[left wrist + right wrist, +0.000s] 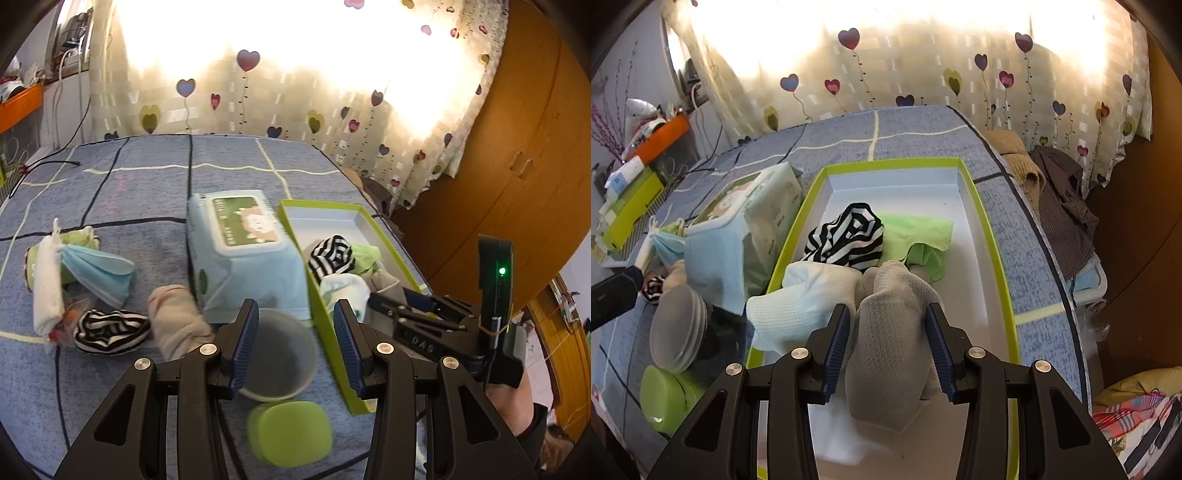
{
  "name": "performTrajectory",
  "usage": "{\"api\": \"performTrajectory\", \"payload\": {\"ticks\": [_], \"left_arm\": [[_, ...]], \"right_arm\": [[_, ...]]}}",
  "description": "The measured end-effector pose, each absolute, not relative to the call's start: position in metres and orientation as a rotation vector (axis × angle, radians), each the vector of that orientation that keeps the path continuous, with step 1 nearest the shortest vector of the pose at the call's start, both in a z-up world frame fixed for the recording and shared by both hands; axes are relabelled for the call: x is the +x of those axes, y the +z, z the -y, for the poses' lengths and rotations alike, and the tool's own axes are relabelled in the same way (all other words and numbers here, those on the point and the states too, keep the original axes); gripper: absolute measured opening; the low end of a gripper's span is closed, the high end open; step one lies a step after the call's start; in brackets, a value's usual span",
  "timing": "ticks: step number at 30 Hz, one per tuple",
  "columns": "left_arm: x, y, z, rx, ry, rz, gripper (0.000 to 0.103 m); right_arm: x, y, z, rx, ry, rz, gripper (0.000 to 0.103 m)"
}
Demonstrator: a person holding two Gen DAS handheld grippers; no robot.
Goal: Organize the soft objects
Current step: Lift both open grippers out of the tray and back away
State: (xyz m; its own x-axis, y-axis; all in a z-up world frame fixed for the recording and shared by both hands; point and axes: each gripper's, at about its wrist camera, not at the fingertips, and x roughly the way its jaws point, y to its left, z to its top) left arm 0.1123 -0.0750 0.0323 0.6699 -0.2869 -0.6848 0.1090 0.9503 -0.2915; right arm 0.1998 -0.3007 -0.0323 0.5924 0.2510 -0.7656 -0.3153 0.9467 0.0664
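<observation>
A green-rimmed white box (993, 258) (325, 299) holds a striped sock (846, 236), a green cloth (919, 236), a white sock (798, 302) and a grey sock (890, 350). My right gripper (888, 341) is open over the box, its fingers on either side of the grey sock without pressing it. My left gripper (295, 338) is open and empty above a translucent cup (284, 358). On the bed lie a beige sock (173, 325), a striped sock (110, 332), a blue face mask (99, 273) and a white rolled cloth (46, 284).
A wet-wipes pack (243, 254) lies left of the box. A green lid (290, 432) sits near the cup. The blue bedspread (129, 184) reaches the heart curtain (295, 92). Clothes (1060, 199) pile off the bed's right edge. A wooden wardrobe (524, 166) stands right.
</observation>
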Motion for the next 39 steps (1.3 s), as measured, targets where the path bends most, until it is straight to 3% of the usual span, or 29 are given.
{"api": "performTrajectory", "payload": {"ticks": [7,10,30,39], "left_arm": [[0.109,0.029,0.055,-0.263,-0.203,-0.803,0.043],[0.107,0.027,0.05,-0.269,-0.201,-0.802,0.043],[0.11,0.016,0.025,-0.333,-0.199,-0.814,0.043],[0.101,0.023,0.028,-0.32,-0.21,-0.801,0.043]], "right_arm": [[0.182,-0.025,0.296,-0.077,0.32,-0.879,0.052],[0.169,-0.024,0.29,-0.079,0.323,-0.872,0.063],[0.248,-0.04,0.274,-0.163,0.262,-0.903,0.062],[0.218,-0.03,0.282,-0.137,0.271,-0.887,0.063]]}}
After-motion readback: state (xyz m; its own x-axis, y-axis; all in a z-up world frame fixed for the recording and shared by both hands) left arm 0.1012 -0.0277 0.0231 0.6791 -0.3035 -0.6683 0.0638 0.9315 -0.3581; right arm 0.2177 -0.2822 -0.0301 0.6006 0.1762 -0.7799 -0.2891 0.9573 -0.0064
